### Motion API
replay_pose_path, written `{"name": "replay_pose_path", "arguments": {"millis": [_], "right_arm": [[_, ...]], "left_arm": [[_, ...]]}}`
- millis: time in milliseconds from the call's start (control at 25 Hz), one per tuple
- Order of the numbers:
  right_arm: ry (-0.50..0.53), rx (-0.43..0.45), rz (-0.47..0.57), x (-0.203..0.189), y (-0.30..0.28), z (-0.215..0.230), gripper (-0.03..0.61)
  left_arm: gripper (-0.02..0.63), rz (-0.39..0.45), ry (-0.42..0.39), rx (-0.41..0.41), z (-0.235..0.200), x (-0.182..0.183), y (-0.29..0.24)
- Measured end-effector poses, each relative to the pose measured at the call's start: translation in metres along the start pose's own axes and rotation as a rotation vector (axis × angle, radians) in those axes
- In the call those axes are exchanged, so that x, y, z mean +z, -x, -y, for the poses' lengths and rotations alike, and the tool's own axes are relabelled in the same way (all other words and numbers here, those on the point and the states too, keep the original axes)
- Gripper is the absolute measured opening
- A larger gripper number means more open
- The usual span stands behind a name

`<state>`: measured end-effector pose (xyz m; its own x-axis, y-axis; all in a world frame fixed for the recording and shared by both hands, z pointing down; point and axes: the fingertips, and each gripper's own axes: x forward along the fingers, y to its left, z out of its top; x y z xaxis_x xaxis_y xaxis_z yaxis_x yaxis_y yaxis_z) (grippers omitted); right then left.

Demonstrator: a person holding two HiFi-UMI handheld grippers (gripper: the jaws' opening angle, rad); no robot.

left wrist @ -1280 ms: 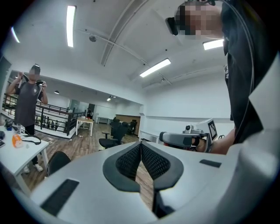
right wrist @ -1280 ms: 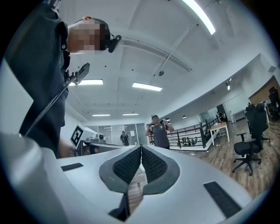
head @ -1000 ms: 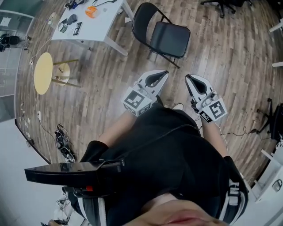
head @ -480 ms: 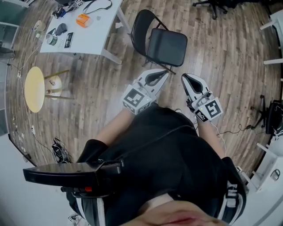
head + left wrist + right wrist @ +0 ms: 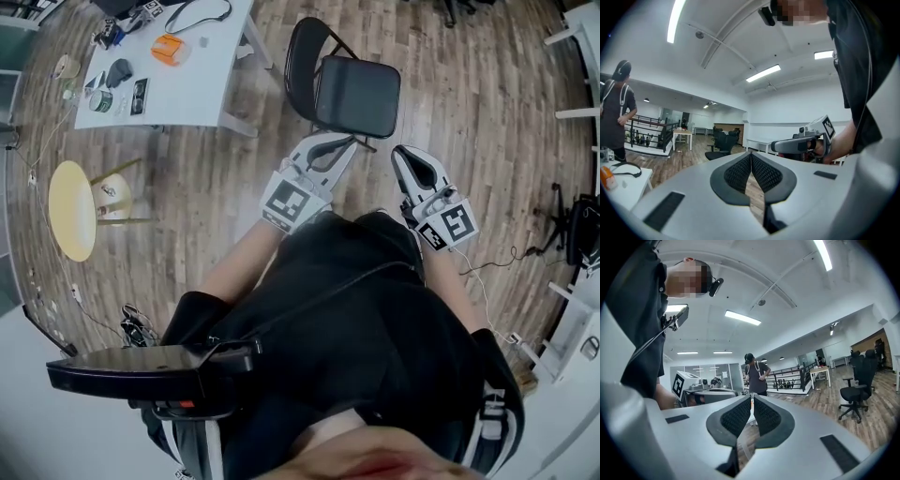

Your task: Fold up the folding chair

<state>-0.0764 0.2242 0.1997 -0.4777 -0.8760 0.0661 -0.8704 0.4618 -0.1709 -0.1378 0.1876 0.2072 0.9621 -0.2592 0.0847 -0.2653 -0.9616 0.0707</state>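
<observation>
A black folding chair (image 5: 347, 84) stands unfolded on the wood floor at the top middle of the head view, seat toward me. My left gripper (image 5: 349, 142) is held level just short of the seat's front edge, jaws shut and empty. My right gripper (image 5: 400, 153) sits to its right, a little off the chair's near right corner, also shut and empty. In the left gripper view my left gripper (image 5: 750, 154) has its tips together, with the right gripper's body (image 5: 804, 140) beside it. In the right gripper view my right gripper (image 5: 753, 398) is likewise shut. Neither gripper view shows the chair.
A white table (image 5: 202, 84) with several small items stands left of the chair. A round yellow stool (image 5: 70, 208) is at the far left. Office chairs (image 5: 855, 392) and a standing person (image 5: 757, 376) are farther off in the room. Cables (image 5: 487, 267) lie on the floor at right.
I have walked toward the chair: both grippers have closed in on it and it now lies just beyond their tips. The jaws stayed shut.
</observation>
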Motion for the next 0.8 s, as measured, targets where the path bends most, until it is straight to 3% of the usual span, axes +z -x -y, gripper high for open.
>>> {"name": "replay_pose_path", "arguments": {"millis": [280, 560, 800], "right_arm": [[-0.001, -0.033, 0.006, 0.008, -0.003, 0.041, 0.014], [0.025, 0.014, -0.006, 0.000, -0.014, 0.094, 0.014], [0.011, 0.088, 0.000, 0.003, -0.025, 0.163, 0.014]], "left_arm": [[0.006, -0.004, 0.049, -0.056, -0.005, 0.000, -0.032], [0.006, -0.054, 0.088, -0.009, -0.026, -0.013, -0.070], [0.006, -0.098, 0.115, 0.045, -0.045, -0.010, -0.133]]}}
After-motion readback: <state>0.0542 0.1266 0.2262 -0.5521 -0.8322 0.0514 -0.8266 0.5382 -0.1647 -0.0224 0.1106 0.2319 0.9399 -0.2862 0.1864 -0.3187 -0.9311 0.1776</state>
